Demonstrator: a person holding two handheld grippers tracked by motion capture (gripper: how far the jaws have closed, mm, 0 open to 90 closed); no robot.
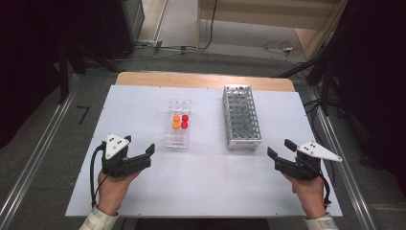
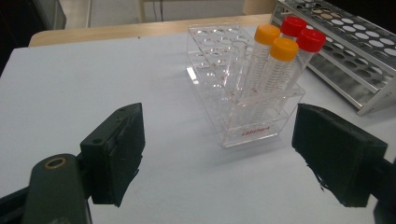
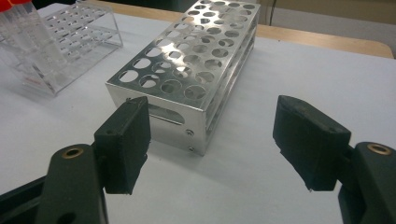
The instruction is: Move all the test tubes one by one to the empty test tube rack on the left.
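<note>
Clear rack (image 2: 243, 119) holds four tubes (image 2: 275, 70) — metal rack (image 3: 187, 70) bare.

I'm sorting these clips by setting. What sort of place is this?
Probably a lab or a recording room set up for lab work. A clear tube rack holds capped tubes, a metal tube rack stands beside it on a white table, and cables lie on the floor.

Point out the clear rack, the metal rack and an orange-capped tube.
clear rack (image 2: 261, 130), left gripper view, front wall.
metal rack (image 3: 156, 91), right gripper view, near top edge.
orange-capped tube (image 2: 284, 48), left gripper view, its cap.
</note>
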